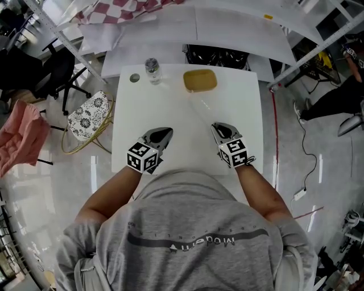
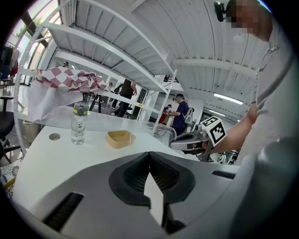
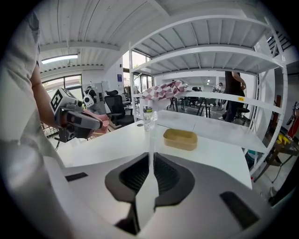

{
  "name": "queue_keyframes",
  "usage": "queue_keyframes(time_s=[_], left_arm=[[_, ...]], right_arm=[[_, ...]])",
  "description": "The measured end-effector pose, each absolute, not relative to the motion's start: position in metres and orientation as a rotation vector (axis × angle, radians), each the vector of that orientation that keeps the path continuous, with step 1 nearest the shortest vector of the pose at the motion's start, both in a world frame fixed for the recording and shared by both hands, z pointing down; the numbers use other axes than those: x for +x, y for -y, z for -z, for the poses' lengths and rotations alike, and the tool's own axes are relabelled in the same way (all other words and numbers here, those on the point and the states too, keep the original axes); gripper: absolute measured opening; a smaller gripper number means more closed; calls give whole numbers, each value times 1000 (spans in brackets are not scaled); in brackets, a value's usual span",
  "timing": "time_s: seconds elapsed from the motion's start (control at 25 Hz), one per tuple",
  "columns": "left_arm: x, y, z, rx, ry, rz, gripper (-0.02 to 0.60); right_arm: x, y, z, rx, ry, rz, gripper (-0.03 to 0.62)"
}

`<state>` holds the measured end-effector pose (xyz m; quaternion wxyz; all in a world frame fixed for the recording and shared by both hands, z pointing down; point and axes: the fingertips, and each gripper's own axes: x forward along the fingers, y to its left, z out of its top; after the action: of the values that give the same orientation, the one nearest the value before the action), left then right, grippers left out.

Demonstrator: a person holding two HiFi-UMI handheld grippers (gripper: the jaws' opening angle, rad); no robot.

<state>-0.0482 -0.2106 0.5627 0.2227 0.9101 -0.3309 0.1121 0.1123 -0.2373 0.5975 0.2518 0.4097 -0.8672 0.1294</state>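
My left gripper hovers over the near part of the white table, shut with nothing between its jaws. My right gripper is level with it to the right and shut on a thin clear rod. The rod runs forward from the jaws toward the far side. At the table's far edge stand a clear bottle without its cap, a small round grey cap to its left, and a shallow yellow dish to its right. Both gripper views show the bottle and the dish.
A chair with a patterned cushion stands off the table's left edge, and a pink cloth lies farther left. White shelving with a checked cloth lies behind the table. A cable trails on the floor at the right. People stand in the background.
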Motion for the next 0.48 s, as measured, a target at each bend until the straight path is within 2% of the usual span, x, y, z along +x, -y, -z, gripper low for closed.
queue_keyframes(time_s=[0.48], left_arm=[[-49,214,-560,2518,913,-309,9]], right_arm=[[115,241,-596,1113,2344,-341,41]])
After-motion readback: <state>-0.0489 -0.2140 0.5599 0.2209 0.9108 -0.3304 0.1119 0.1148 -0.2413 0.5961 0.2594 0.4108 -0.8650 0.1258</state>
